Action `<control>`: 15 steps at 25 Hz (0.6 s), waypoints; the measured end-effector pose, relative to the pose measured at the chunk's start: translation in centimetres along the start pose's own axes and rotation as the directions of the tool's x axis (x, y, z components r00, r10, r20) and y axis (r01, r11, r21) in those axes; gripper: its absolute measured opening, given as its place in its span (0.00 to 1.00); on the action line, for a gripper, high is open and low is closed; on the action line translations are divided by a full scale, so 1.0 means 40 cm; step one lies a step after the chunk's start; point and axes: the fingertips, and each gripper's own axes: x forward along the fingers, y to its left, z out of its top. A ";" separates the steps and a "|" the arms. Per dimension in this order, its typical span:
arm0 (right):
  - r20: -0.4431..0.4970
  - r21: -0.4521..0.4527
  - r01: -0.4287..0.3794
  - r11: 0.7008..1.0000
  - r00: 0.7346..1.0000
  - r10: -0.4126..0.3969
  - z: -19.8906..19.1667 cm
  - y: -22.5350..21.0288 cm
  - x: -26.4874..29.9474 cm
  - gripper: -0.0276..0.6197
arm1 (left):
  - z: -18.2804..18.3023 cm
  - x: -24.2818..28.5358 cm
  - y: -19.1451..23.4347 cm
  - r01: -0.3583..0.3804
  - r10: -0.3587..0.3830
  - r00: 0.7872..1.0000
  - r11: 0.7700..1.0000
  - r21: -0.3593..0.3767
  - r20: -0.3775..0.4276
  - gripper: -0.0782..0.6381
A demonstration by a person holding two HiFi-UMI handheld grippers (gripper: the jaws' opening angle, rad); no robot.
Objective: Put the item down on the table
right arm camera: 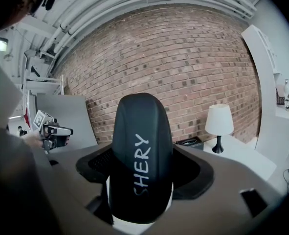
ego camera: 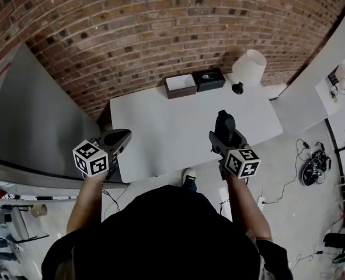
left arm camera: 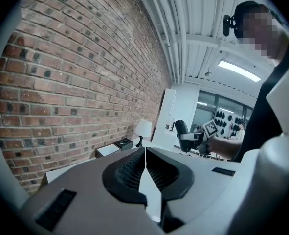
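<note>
**Right tongs [ego camera: 226, 137] grasping a glossy black rounded case [right arm camera: 142, 155]**

At the bottom of the head view, the person's two bare forearms reach forward, each hand gripping a tool topped by a marker cube. The left tongs [left arm camera: 145, 150] at the frame's centre left are clenched, with their ribbed pads meeting at the tip and nothing between them. The right tongs, at centre right, are clamped on the black case, which stands up out of the jaws and has "SHERY" written along it in white. In the head view the case shows over the near right part of the white rectangular counter [ego camera: 160, 127].

Toward the counter's far edge, an open brown box with a white inside [ego camera: 180, 85] and a small black box [ego camera: 209, 79] sit side by side. A white-shaded lamp on a dark base [ego camera: 249, 67] is just to their right. Behind them a red brick wall [ego camera: 160, 28] fills the top of the frame.
</note>
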 end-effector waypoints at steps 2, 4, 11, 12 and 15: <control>-0.004 -0.001 -0.005 1.000 1.000 0.005 0.013 -0.023 0.024 0.59 | 0.010 0.027 0.011 -0.005 0.005 1.000 1.000 -0.005 -0.001 0.14; -0.009 -0.001 -0.012 1.000 1.000 0.012 0.027 -0.046 0.048 0.59 | 0.021 0.051 0.022 -0.011 0.011 1.000 1.000 -0.009 -0.003 0.14; -0.027 -0.002 -0.034 0.999 0.999 0.034 0.073 -0.122 0.134 0.59 | 0.069 0.134 0.073 -0.040 0.040 0.999 0.999 -0.026 0.001 0.14; -0.031 -0.003 -0.037 0.999 0.999 0.037 0.079 -0.134 0.146 0.59 | 0.074 0.148 0.079 -0.043 0.043 0.999 0.999 -0.030 0.001 0.14; -0.040 -0.003 -0.045 0.999 0.998 0.045 0.096 -0.170 0.179 0.59 | 0.089 0.190 0.094 -0.048 0.048 0.999 0.998 -0.036 -0.002 0.14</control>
